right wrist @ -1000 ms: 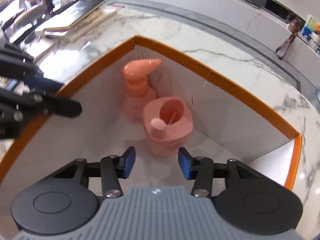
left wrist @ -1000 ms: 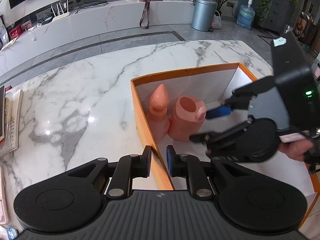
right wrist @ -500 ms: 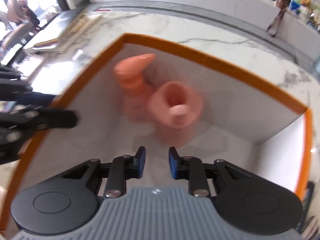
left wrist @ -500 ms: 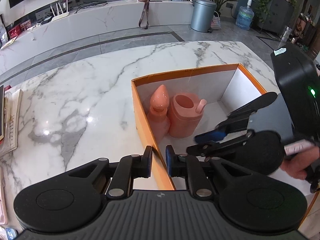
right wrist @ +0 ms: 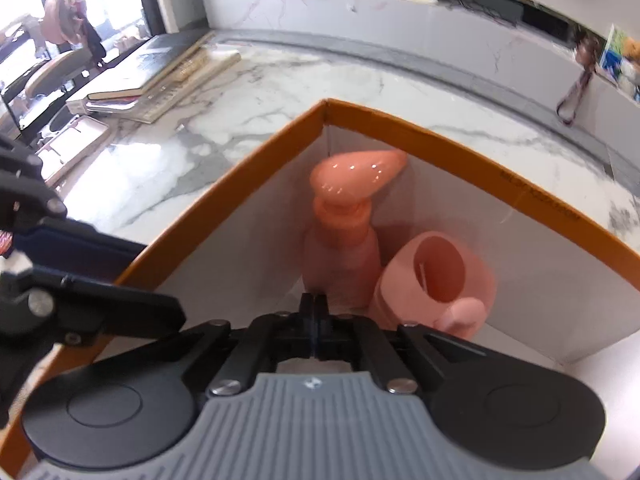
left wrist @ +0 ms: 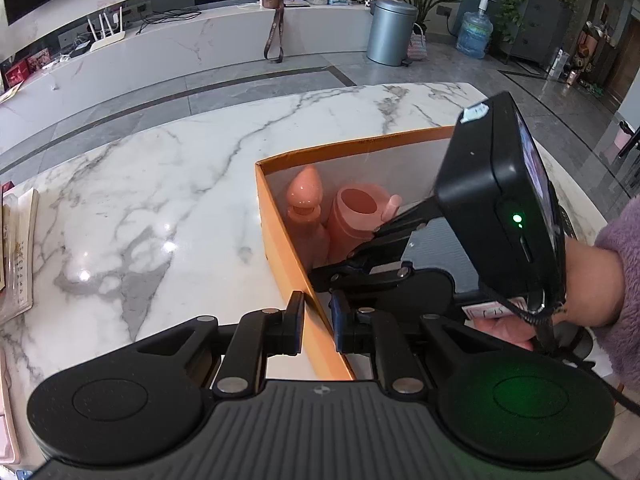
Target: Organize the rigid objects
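An orange box (left wrist: 360,145) with white inner walls stands on the marble table. In its far left corner stand a pink pump bottle (left wrist: 306,192) and a pink open-topped cup (left wrist: 356,216) with a small spout, side by side. My left gripper (left wrist: 319,322) is shut on the box's near left wall, one finger outside and one inside. My right gripper (right wrist: 316,312) is shut with nothing between its fingers, low inside the box just short of the pump bottle (right wrist: 352,176) and left of the cup (right wrist: 440,268). The left wrist view shows the right gripper (left wrist: 320,276) close to the left wall.
A person's hand in a purple fleece sleeve (left wrist: 620,272) holds the right gripper. Stacked books (right wrist: 160,80) lie on the table's far side beyond the box's left wall. The box's rim (right wrist: 440,136) rises behind the pink items. A metal bin (left wrist: 390,32) stands on the floor beyond.
The right gripper's fingers have closed from well apart to touching, empty, and it has slid left and lower inside the box, nearer the pump bottle. The left gripper has kept its hold.
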The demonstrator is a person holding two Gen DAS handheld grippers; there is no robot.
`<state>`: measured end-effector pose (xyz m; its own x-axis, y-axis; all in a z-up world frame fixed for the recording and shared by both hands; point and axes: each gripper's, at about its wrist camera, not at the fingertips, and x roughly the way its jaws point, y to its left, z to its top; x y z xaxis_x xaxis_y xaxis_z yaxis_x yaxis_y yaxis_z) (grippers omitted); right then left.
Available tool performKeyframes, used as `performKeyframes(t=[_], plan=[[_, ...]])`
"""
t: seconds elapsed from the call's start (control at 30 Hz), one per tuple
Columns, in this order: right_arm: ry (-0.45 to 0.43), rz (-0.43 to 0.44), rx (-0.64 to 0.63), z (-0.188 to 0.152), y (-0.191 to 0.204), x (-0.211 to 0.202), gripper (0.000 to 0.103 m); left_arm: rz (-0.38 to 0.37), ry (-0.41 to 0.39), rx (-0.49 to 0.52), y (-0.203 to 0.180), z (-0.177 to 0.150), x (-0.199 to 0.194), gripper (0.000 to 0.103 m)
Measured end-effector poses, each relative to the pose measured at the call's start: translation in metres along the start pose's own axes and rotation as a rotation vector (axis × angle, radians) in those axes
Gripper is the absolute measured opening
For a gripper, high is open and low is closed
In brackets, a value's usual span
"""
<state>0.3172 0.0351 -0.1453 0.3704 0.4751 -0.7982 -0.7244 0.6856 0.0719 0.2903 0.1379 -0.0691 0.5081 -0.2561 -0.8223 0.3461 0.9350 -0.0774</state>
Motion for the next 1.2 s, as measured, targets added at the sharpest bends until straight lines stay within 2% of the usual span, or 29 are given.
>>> performKeyframes(t=[0.13,0.3,0.37,0.43,0.53,0.67,0.7,0.77,0.8,1.07,1.13,1.2], plan=[[-0.021,0.073,0.027,0.002,-0.001,0.007,0.0,-0.021,-0.005,-0.028,0.005,0.001,-0.002,0.014],[-0.003,0.038,0.022,0.005,0.003,0.003,0.0,-0.018,-0.01,-0.039,0.004,0.0,-0.002,0.014],[-0.012,0.01,-0.023,0.002,0.006,-0.005,0.001,-0.015,-0.01,-0.041,0.003,-0.001,-0.001,0.014],[-0.015,-0.028,-0.052,0.0,0.007,-0.012,0.006,-0.006,-0.014,-0.03,0.001,-0.002,-0.002,0.014],[-0.063,0.017,-0.013,-0.003,-0.001,-0.032,0.007,-0.006,-0.015,-0.032,0.001,-0.003,-0.004,0.014],[-0.119,-0.001,-0.052,0.002,-0.003,-0.06,0.009,-0.019,-0.004,-0.05,0.003,-0.004,-0.005,0.014],[-0.126,-0.004,-0.059,0.005,-0.005,-0.063,0.011,-0.017,0.001,-0.051,0.003,-0.004,-0.005,0.014],[-0.143,-0.014,-0.059,0.011,-0.009,-0.066,0.034,-0.009,0.007,-0.042,0.001,-0.003,-0.004,0.014],[-0.15,-0.018,-0.059,0.015,-0.01,-0.065,0.036,-0.005,0.01,-0.039,0.0,-0.003,-0.004,0.014],[-0.122,-0.025,-0.114,0.03,-0.009,-0.039,0.034,-0.007,0.014,-0.044,0.001,-0.002,-0.004,0.014],[-0.109,-0.019,-0.082,0.032,-0.01,-0.034,0.025,-0.009,0.012,-0.045,0.001,-0.002,-0.004,0.014],[-0.124,-0.046,-0.02,0.031,-0.01,-0.034,0.025,-0.012,0.009,-0.045,0.002,-0.003,-0.004,0.014]])
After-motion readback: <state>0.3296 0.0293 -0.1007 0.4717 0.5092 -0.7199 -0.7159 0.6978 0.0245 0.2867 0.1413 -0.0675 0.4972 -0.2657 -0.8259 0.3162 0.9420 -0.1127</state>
